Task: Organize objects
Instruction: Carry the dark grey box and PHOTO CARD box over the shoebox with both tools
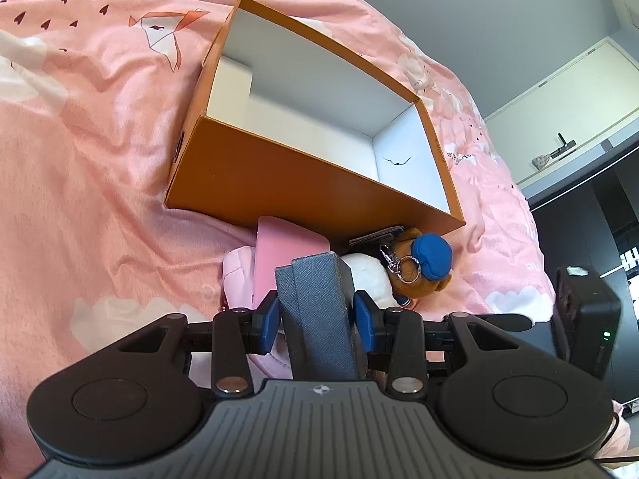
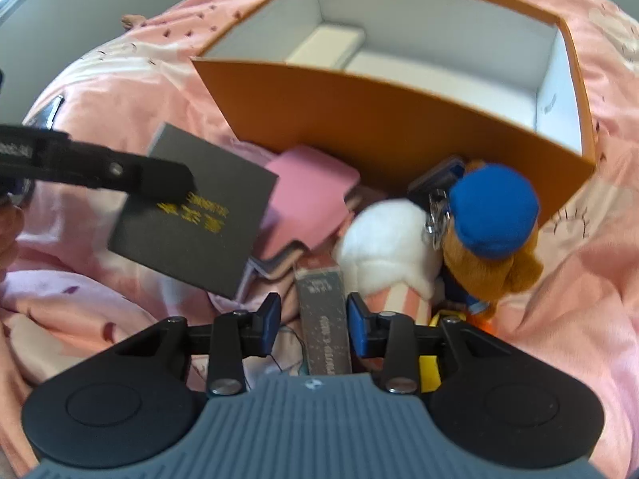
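**With a dark box held in the left gripper, both hands work beside the orange box**

While the left gripper (image 1: pixel 317 315) clamps a flat dark grey box (image 1: pixel 315 311) between its blue pads, the open orange box (image 1: pixel 303 175) lies ahead of it on a bed covered in pink bedding (image 1: pixel 100 159). In the right wrist view the same dark grey box (image 2: pixel 195 211) shows gold lettering on its face, with one black finger (image 2: pixel 159 177) lying across its top. The orange box has a white inside and looks nearly bare, apart from a pale insert in one far corner.

The right gripper (image 2: pixel 313 317) has its jaws parted on either side of a narrow brown carton (image 2: pixel 323 315). Its pads sit close to the carton's sides, but I cannot tell whether they touch.

Against the orange box's near wall lies a small heap: a pink case (image 2: pixel 311 195), a white plush toy (image 2: pixel 383 243), and a brown plush bear in a blue cap (image 2: pixel 495 223) with a metal keyring.

To do this step well, the left hand probably needs to lift the dark grey box above the near wall's rim, level it, and lower it flat into a corner. The soft bedding may let the orange box tip if its wall is bumped.
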